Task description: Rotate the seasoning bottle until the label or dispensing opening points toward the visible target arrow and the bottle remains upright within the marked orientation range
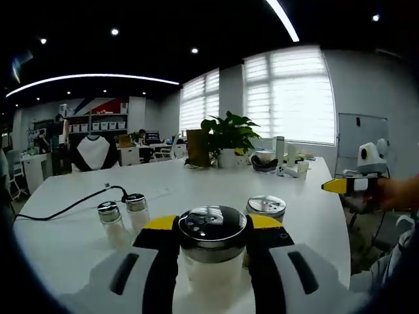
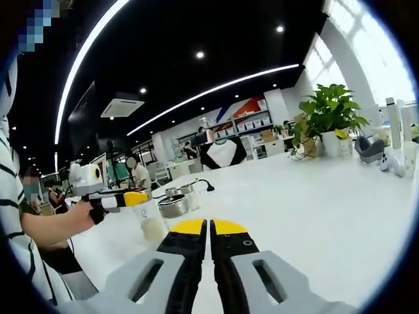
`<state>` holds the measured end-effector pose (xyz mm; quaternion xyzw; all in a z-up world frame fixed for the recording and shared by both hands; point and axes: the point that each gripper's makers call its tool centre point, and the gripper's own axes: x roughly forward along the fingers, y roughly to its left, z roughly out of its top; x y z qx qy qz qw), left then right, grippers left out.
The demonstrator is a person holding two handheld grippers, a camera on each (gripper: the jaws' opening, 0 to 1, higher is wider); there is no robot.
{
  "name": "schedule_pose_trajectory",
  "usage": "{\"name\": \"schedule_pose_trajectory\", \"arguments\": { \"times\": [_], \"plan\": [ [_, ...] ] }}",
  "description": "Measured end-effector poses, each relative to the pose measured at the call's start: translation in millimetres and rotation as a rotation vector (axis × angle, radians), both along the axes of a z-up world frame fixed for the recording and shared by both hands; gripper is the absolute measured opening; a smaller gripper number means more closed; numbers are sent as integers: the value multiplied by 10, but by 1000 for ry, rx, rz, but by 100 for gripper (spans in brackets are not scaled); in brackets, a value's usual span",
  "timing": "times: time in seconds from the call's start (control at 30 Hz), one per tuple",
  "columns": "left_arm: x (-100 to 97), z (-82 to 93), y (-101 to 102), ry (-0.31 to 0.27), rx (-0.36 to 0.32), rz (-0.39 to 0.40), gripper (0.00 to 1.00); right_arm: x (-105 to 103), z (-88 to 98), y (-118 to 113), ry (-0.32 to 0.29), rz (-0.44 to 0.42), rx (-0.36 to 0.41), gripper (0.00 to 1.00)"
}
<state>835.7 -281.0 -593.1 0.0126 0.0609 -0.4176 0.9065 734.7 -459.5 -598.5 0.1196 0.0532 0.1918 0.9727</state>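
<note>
Here the left gripper point(image 1: 213, 230) clamps its yellow-tipped jaws on the clear seasoning bottle with chrome lid point(image 1: 212, 243), upright on the white table point(image 1: 78, 222) near edge. Right gripper point(image 2: 209, 227) jaws closed together, holding nothing.

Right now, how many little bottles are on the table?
4. One bottle is held between the left gripper jaws, one sits just behind it on the right, and two small ones stand together on the left.
</note>
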Motion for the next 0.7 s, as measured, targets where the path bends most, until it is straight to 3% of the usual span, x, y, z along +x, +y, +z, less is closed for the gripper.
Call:
{"name": "schedule_pose_trajectory", "arguments": {
  "times": [0.23, 0.27, 0.3, 0.33, 0.6, 0.7],
  "plan": [
    [-3, -236, -44, 44, 16, -15, 42, -2, -33, -1, 7, -1, -10, 0],
    [86, -89, -36, -56, -7, 4, 42, -1, -34, 0, 7, 0, -10, 0],
    [35, -156, -71, 18, -3, -15, 42, 0, -37, -2, 6, -2, -8, 0],
    [52, -143, -85, 21, -10, -14, 42, 0, -41, -3, 6, -3, -5, 0],
    [-29, -125, -83, -45, -33, -35, 42, 5, -100, 36, 17, 4, -4, 0],
    [-48, -142, -78, -45, -35, -50, 42, 24, -124, 52, 21, 6, -2, 0]
  ]
}}
